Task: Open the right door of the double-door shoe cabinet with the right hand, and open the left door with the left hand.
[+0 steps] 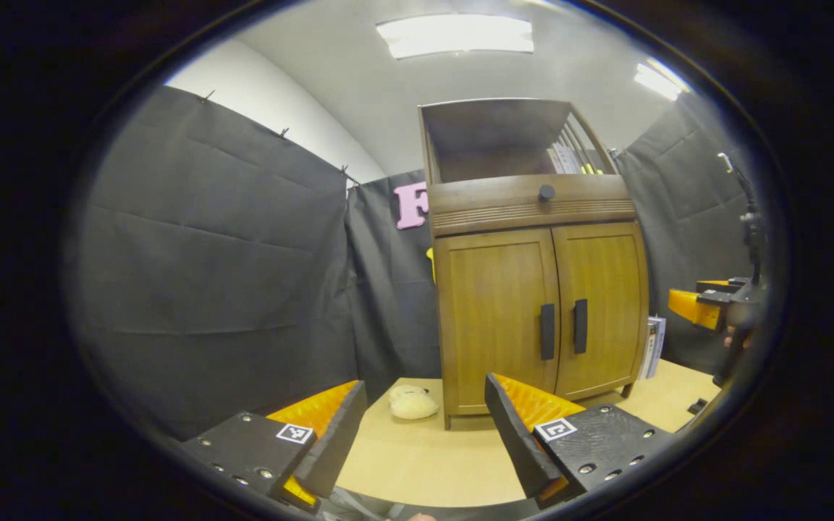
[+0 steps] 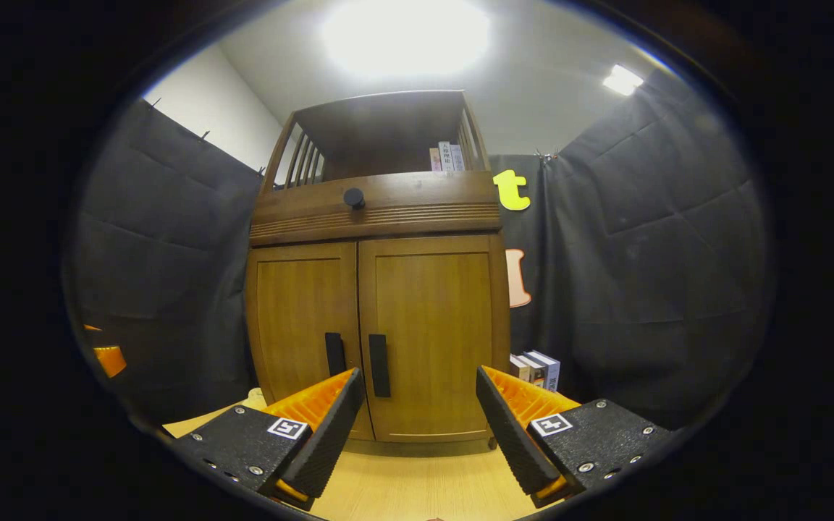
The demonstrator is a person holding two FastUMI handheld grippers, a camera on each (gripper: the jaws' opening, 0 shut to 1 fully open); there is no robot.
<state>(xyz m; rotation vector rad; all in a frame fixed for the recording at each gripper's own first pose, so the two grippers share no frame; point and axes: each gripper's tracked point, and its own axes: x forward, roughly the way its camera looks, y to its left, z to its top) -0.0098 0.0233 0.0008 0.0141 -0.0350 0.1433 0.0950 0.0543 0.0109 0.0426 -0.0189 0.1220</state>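
A brown wooden shoe cabinet [image 1: 533, 289] [image 2: 377, 304] stands on the light wooden floor, both doors closed. Its left door [image 1: 496, 318] [image 2: 301, 333] and right door [image 1: 601, 307] [image 2: 431, 333] each carry a black vertical handle near the middle seam, the left handle [image 1: 547, 331] [image 2: 334, 354] and the right handle [image 1: 580, 325] [image 2: 379, 365]. My left gripper [image 1: 423, 427] is open, a short way in front of the cabinet's left side. My right gripper [image 2: 413, 420] is open, close in front of the right door, empty. The right gripper [image 1: 706, 304] also appears at the far right of the left gripper view.
A pale plush object [image 1: 411, 403] lies on the floor by the cabinet's left foot. Books [image 2: 536, 369] [image 1: 654, 346] stand beside the cabinet's right side. A drawer with a black knob [image 2: 354, 197] and an open shelf with books sit above the doors.
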